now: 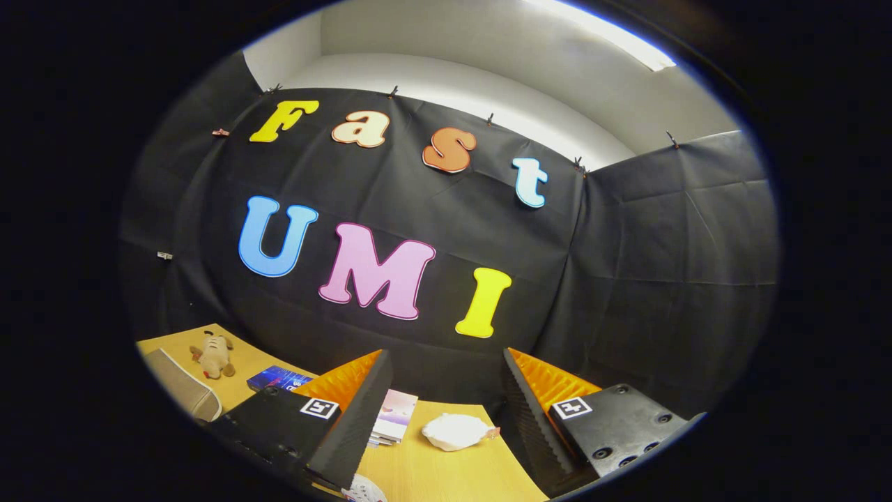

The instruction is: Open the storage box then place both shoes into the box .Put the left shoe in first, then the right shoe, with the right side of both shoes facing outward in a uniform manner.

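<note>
Gripper [446, 418]: fingers spread wide apart, nothing held between them. It is raised and tilted upward, facing the booth's black cloth wall [627, 265] more than the tabletop. Each finger carries a small square marker tag on its upper face.

Storage box and shoes: no item here can be told for certain as the box or either shoe. A pale grey padded shape [182, 390] at the near corner of the tabletop, off to the side of the left finger, is cut off by the view; what it is cannot be told.

Tabletop [446, 467]: light wood surface, seen between the fingers and off to the left of them.

White crumpled item [454, 431]: lies on the tabletop between the fingers, nearer the right finger, with a small pinkish tip pointing toward that finger. Soft-looking, like cloth or a bag; kind unclear.

Stack of thin booklets [394, 417]: lies on the tabletop just beside the inner face of the left finger, partly hidden by it.

Blue flat package [277, 377]: lies on the tabletop beyond the left finger, near the wall.

Plush toy [213, 354]: small, tan and white, lies on the tabletop beyond the grey padded shape, well apart from the fingers.

Round white patterned object [362, 490]: only an edge seen, close under the left finger.

Ceiling light strip [613, 42]: bright, above the wall.
</note>
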Available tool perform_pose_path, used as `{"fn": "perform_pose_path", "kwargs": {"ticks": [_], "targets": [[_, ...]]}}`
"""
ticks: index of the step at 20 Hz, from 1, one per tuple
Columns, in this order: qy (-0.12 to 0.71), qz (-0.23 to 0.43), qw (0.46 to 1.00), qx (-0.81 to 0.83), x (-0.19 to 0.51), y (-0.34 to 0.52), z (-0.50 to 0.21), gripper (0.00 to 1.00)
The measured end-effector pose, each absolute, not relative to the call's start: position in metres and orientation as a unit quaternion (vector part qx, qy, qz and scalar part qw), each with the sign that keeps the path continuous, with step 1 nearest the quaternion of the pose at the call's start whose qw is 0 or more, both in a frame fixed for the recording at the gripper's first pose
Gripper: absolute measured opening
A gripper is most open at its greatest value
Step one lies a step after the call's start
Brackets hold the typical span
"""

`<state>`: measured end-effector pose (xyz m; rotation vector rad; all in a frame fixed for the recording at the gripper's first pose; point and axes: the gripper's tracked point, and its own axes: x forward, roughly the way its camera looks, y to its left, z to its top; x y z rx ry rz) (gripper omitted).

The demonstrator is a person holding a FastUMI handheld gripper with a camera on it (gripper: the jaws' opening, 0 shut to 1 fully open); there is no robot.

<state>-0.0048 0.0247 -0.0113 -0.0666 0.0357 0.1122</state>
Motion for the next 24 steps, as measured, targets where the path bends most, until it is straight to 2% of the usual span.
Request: {"fn": "perform_pose_path", "kwargs": {"ticks": [5,13,20,24], "targets": [[0.031,0.09,0.995,-0.027,-0.008,0.044,-0.018,0.97],[0.098,0.253,0.963,0.007,-0.033,0.127,-0.049,0.98],[0.192,0.43,0.87,0.143,-0.092,0.218,-0.08,0.98],[0.263,0.521,0.768,0.264,-0.125,0.261,-0.095,0.97]]}}
